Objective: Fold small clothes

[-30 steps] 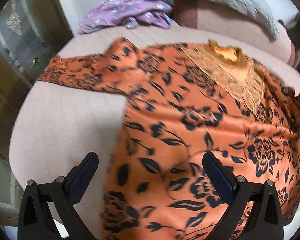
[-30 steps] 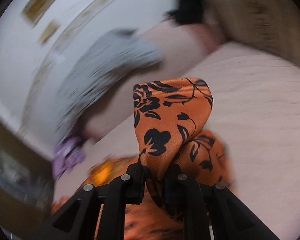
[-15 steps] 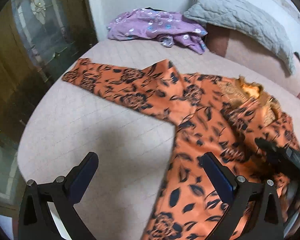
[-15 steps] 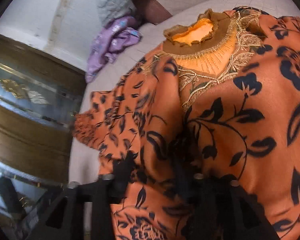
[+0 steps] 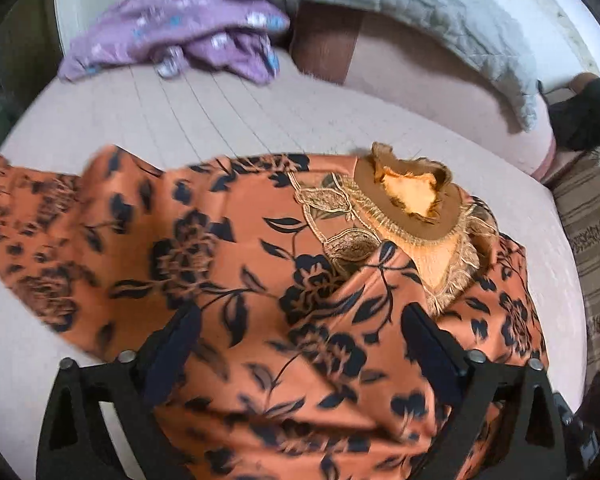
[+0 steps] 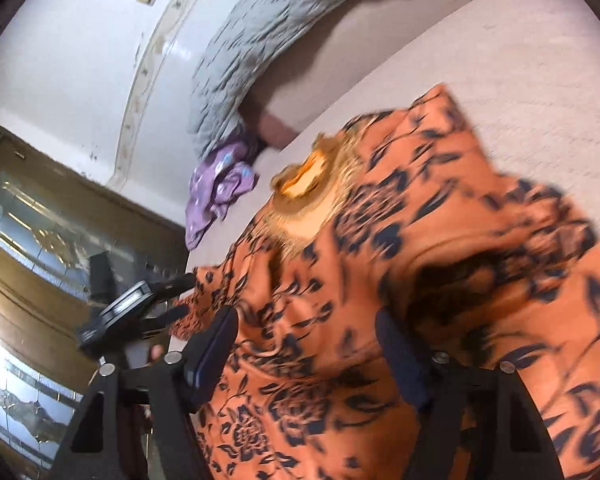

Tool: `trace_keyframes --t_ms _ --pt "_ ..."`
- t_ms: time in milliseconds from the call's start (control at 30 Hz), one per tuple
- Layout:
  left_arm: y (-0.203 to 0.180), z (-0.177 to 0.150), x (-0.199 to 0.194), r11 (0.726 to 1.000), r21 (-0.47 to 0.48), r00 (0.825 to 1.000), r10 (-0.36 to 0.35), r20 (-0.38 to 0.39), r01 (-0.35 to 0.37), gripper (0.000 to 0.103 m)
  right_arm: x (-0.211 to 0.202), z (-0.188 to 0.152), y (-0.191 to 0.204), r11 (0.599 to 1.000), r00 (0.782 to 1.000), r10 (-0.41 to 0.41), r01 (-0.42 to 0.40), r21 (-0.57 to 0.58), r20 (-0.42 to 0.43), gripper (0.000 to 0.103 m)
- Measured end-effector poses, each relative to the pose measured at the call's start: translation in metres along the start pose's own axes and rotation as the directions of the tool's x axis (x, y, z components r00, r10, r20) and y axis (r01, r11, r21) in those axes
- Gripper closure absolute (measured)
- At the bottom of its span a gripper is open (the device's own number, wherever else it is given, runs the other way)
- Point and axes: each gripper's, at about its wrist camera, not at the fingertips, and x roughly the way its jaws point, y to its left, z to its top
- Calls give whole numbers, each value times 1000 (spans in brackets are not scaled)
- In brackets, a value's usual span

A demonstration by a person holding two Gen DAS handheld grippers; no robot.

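R gripper [image 6: 306,354]: jaws have just been opening, now well apart w/ nothing pinched; the sleeve it held up a sec ago is let go and lies folded in over the orange floral top [image 6: 400,280]. L gripper [image 5: 300,348]: wide open too, closing only slightly, cloth beneath the fingers but not gripped; it hangs over the top's near-centre, pointing steeply down. Top lies spread on the bed [image 5: 228,108], neckline [image 5: 412,192] far-right of centre, left sleeve [image 5: 32,216] still stretched out flat to the left. Purple garment [image 5: 180,28] and grey pillow [image 5: 420,12] sit well apart at the far edge. Judgement: one sleeve fold done; left sleeve likely next.
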Motion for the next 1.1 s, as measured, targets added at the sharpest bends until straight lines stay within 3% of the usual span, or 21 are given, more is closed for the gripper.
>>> trace_keyframes --t_ms 100,200,267,333,367,400,433,600,800,933,1033,1100 --pt "-11 1 22 998 1 997 -56 -59 57 13 -10 8 -17 1000 1000 -16 16 14 17 34" --pt "-25 -7 38 995 63 991 -73 -109 80 34 -6 10 -34 998 1000 -28 27 58 6 34" --pt "-33 -15 46 992 117 991 -34 -127 49 42 -4 10 -44 996 1000 -26 26 83 -9 34" --pt "-35 -17 45 989 147 994 0 -105 15 62 -5 8 -51 995 1000 -23 24 96 -11 36" --pt "-34 -16 44 990 142 995 0 -101 15 78 -6 8 -53 995 1000 -21 22 96 -8 37" --pt "-31 -16 40 991 125 994 -31 -101 44 91 -8 8 -53 995 1000 -18 18 96 -4 37" --pt "-28 -15 36 991 111 992 -70 -103 81 94 -10 9 -53 995 1000 -17 17 97 3 37" --pt "-32 -17 -9 982 164 995 -96 26 90 96 -24 12 -51 996 999 -31 28 84 42 36" --pt "4 -10 -62 988 147 993 23 120 -41 96 -42 22 -42 996 993 -56 49 68 100 36" --pt "56 -23 -63 986 99 988 129 82 -137 96 -35 30 -27 998 993 -41 36 49 110 36" --pt "80 -44 -55 988 107 993 115 -7 -114 93 -16 30 -12 999 995 -44 43 5 91 36" --pt "87 -54 -54 988 124 994 99 -41 -94 89 4 29 -10 995 994 -101 102 -9 37 36"
